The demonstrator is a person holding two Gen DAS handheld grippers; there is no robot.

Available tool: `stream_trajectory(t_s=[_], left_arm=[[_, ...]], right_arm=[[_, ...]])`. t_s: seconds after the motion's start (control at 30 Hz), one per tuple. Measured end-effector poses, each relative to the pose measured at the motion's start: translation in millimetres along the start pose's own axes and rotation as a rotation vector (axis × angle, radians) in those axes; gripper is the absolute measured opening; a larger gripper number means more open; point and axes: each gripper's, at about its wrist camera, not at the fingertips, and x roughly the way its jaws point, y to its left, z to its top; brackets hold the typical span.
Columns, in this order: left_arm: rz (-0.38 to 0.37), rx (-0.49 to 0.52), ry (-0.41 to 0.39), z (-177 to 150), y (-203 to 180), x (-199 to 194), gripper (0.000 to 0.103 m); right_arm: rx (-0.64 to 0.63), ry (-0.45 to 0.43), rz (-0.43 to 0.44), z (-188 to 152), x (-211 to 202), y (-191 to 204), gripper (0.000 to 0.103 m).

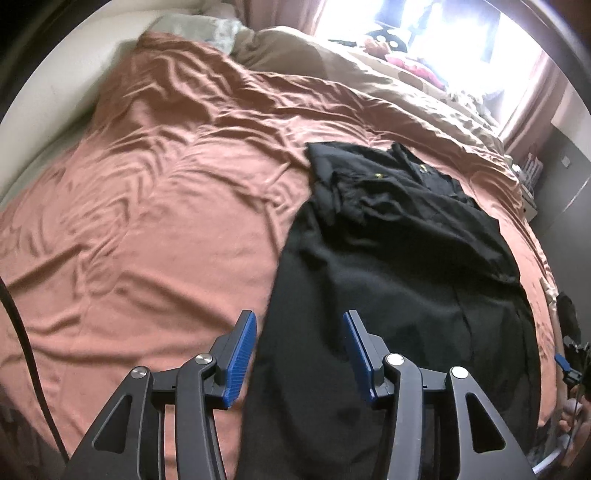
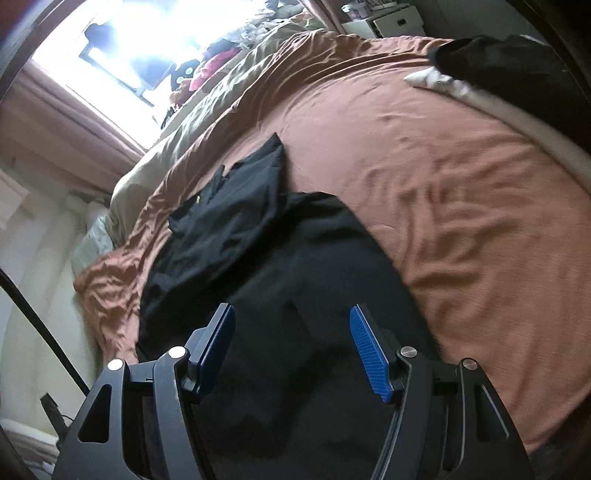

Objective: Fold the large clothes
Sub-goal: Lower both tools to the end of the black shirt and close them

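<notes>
1. Black cloth is the thing I work on: a large black garment [image 1: 399, 258] lies spread on the rust-coloured bed sheet [image 1: 155, 206], its long body running toward me and its upper part, partly folded over itself, at the far end.
2. Near that far end I see a collar and a small yellow mark [image 1: 377, 174] on the fabric.
3. My left gripper [image 1: 299, 354] hangs above the near part of the garment. Its blue pads [image 1: 242, 360] stand well apart, and nothing is between them; they hold no cloth.
4. My right gripper [image 2: 293, 350] is also over the near part of the garment [image 2: 266, 266]. Its jaws are wide, with only air between the blue pads [image 2: 371, 356], and they grip nothing.
5. In the left wrist view, the right gripper [image 1: 569, 363] appears at the right edge, beside the bed.
6. Beyond the sheet lies a beige duvet [image 1: 388, 85], under a bright window [image 1: 424, 29].
7. In the right wrist view, another dark cloth [image 2: 502, 59] rests on something white at the far right of the bed.
</notes>
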Motion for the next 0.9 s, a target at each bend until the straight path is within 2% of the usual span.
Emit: stream_trajectory(t_s=[0.23, 0.4, 0.63, 0.8, 0.9], left_arm=[[0.002, -0.054, 0.018, -49, 38, -15, 0.051], [-0.008, -0.089, 0.036, -84, 55, -19, 0.051], [-0.062, -0.149, 0.074, -124, 70, -12, 0.051], [-0.090, -0.158, 0.110, -145, 70, -4, 0.051], [-0.124, -0.169, 0.110, -152, 71, -6, 0.050]], right_arm=[[-0.054, 0.017, -0.043, -26, -39, -38, 0.063], [-0.091, 0.068, -0.024, -45, -53, -63, 0.063], [-0.135, 0.092, -0.026, -65, -65, -85, 0.063], [-0.097, 0.088, -0.015, -81, -70, -105, 0.063], [-0.089, 0.078, 0.024, -90, -75, -112, 0.063]])
